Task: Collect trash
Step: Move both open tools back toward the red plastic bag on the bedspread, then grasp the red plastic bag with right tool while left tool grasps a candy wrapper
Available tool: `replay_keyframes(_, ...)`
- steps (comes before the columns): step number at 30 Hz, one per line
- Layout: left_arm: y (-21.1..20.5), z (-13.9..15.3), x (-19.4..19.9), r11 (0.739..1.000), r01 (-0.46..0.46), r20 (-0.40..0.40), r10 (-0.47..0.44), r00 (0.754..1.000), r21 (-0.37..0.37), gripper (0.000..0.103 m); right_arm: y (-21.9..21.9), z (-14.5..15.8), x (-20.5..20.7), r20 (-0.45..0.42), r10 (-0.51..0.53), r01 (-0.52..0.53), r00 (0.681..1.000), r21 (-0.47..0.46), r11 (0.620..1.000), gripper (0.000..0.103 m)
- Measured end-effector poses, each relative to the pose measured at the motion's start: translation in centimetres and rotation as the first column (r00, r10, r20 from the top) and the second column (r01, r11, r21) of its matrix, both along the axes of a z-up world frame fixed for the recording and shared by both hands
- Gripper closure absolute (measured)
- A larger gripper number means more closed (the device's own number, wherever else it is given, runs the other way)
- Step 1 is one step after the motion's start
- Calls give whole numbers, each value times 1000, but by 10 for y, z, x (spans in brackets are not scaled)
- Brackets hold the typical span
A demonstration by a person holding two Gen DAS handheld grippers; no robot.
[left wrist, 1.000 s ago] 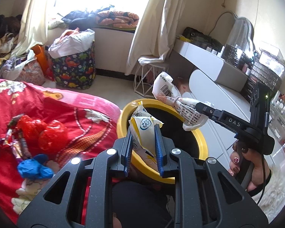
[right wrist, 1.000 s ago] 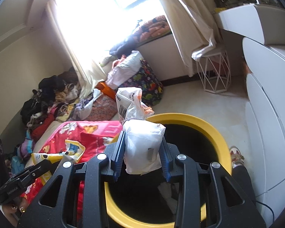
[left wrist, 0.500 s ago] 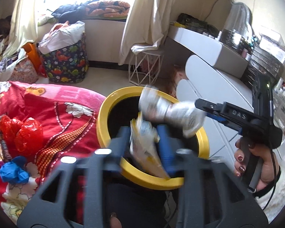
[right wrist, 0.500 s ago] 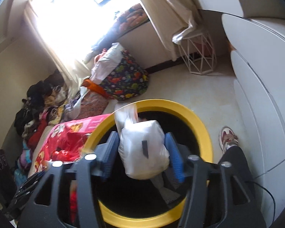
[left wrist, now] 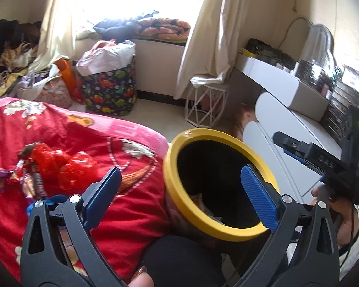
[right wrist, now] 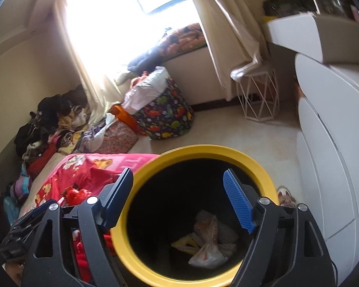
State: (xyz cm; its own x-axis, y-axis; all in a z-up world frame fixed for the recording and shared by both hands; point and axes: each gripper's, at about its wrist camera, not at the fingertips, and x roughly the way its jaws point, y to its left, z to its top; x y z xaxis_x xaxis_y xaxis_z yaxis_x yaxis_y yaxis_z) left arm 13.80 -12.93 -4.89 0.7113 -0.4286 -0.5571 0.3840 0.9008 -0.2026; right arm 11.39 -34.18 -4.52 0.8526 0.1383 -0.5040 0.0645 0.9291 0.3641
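Observation:
A yellow-rimmed black trash bin (left wrist: 177,150) stands beside the bed; it also shows in the right wrist view (right wrist: 203,149). A white tied bag (right wrist: 207,241) and a yellow wrapper (right wrist: 183,242) lie at its bottom. My left gripper (left wrist: 181,191) is open and empty, straddling the bin's near rim. My right gripper (right wrist: 179,202) is open and empty above the bin mouth; it also shows in the left wrist view (left wrist: 284,143). Red plastic bags (left wrist: 67,165), candy wrappers (left wrist: 26,179) and a blue scrap (left wrist: 51,201) lie on the red bedspread (left wrist: 131,205).
White drawers (right wrist: 332,143) stand right of the bin. A white wire stool (left wrist: 207,105), a dinosaur-print basket (left wrist: 110,91) and piled clothes (right wrist: 52,124) sit by the window. A shoe (right wrist: 285,197) lies on the floor behind the bin.
Both grippers opened. The yellow wrapper and the white bag dropped from them into the bin. The left gripper shifted left toward the bed.

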Motion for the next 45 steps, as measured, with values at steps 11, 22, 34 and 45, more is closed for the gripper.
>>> replay_keyframes(11, 48, 10, 2, 993, -113, 12, 113, 993, -43, 11, 46, 24, -2, 63, 100, -97, 993, -49, 994, 19)
replay_keyframes(22, 93, 16, 5, 975, -210, 18, 212, 977, -76, 11, 96, 35, 1, 89, 225, -216, 970, -98, 971, 15)
replay_keyframes(34, 142, 11, 10, 942, -314, -7, 316, 949, -117, 11, 149, 35, 4, 74, 341, -330, 937, -128, 935, 14)
replay_keyframes(45, 190, -1, 16, 896, -419, -59, 415, 908, -149, 11, 196, 21, 23, 7, 430, -425, 903, -142, 894, 12)
